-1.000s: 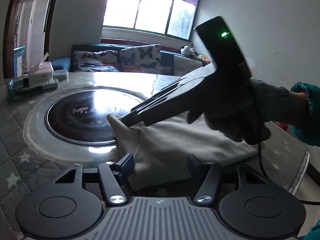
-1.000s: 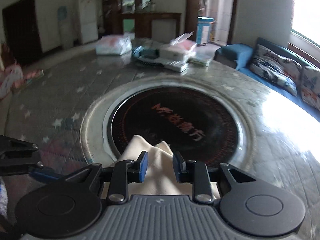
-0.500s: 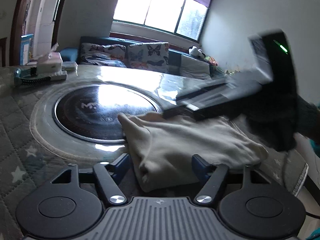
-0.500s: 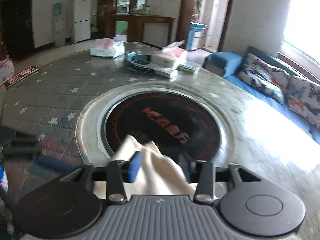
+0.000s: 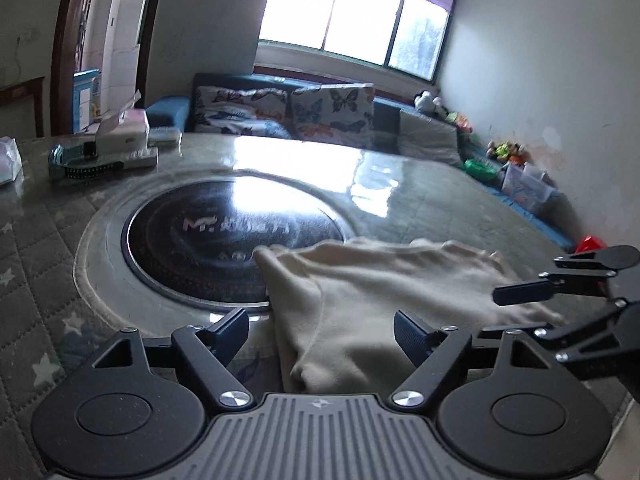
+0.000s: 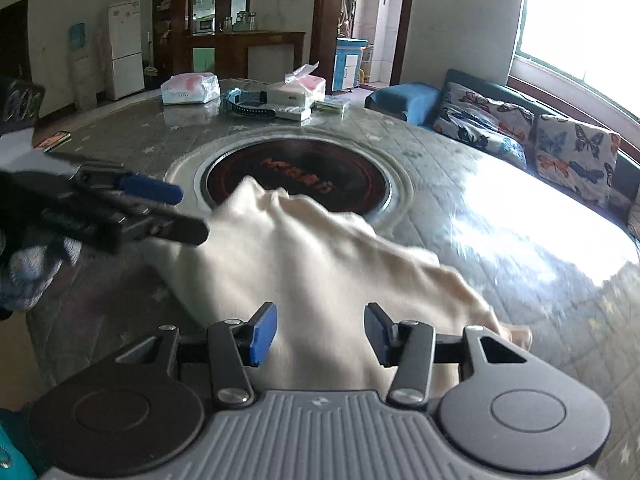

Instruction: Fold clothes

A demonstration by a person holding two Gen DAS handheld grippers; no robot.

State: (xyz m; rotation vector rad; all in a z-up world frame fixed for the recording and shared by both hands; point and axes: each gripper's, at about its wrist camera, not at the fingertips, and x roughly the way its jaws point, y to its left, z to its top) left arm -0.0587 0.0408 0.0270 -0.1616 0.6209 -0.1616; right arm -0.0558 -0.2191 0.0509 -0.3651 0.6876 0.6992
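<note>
Cream knit garment (image 5: pixel 372 300) is lying bunched on the desk (image 5: pixel 48 248), overlapping the inset black hob (image 5: pixel 224 240). We are judging it soft and light; grip hem corners. Left hand-held gripper (image 5: pixel 320 326) and right hand-held gripper (image 6: pixel 320 330) are gaping wide, holding nothing.

The cream garment (image 6: pixel 304 264) has been released by the right gripper (image 6: pixel 320 334) — its jaws, shut on a corner a second ago, are now spread wide. The right gripper has been drawn back off the dark round plate (image 5: pixel 224 240) — the corner is left lying there.
</note>
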